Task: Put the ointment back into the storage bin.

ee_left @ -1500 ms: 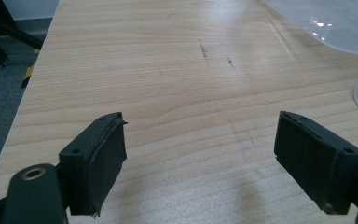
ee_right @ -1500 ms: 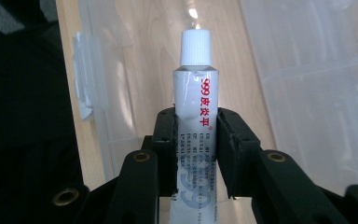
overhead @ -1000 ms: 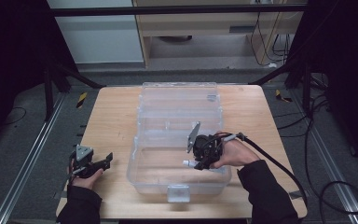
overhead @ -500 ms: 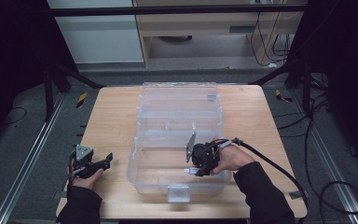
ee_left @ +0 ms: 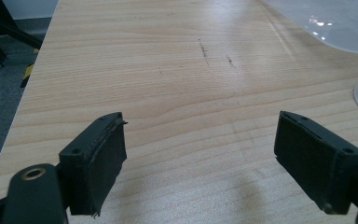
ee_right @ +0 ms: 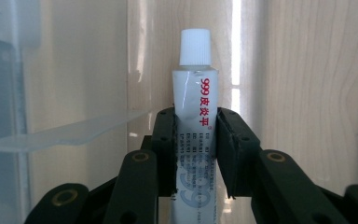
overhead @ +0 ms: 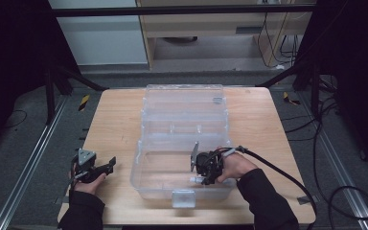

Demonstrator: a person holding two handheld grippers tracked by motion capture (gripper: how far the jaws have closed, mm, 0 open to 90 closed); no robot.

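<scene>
My right gripper (ee_right: 196, 116) is shut on a small white tube (ee_right: 195, 100) with a white screw cap and red print; the cap sticks out past the pads. In the high view that right gripper (overhead: 199, 179) is low inside the near compartment of a clear plastic box (overhead: 182, 191), the tube's (overhead: 195, 178) cap pointing left. My left gripper (overhead: 109, 165) rests on the wooden table (overhead: 115, 120) to the left of the box. Its two black pads (ee_left: 98, 158) stand wide apart over bare wood, with nothing between them.
The box's clear lid (overhead: 184, 103) lies open toward the far side of the table. A clear divider (ee_right: 70, 133) runs beside the tube inside the box. A black cable (overhead: 287, 177) trails from the right gripper over the table's right edge. A clear box corner (ee_left: 335, 23) shows ahead of the left gripper.
My right gripper has sunk with the tube into the box's near compartment. The left gripper has stayed where it was.
</scene>
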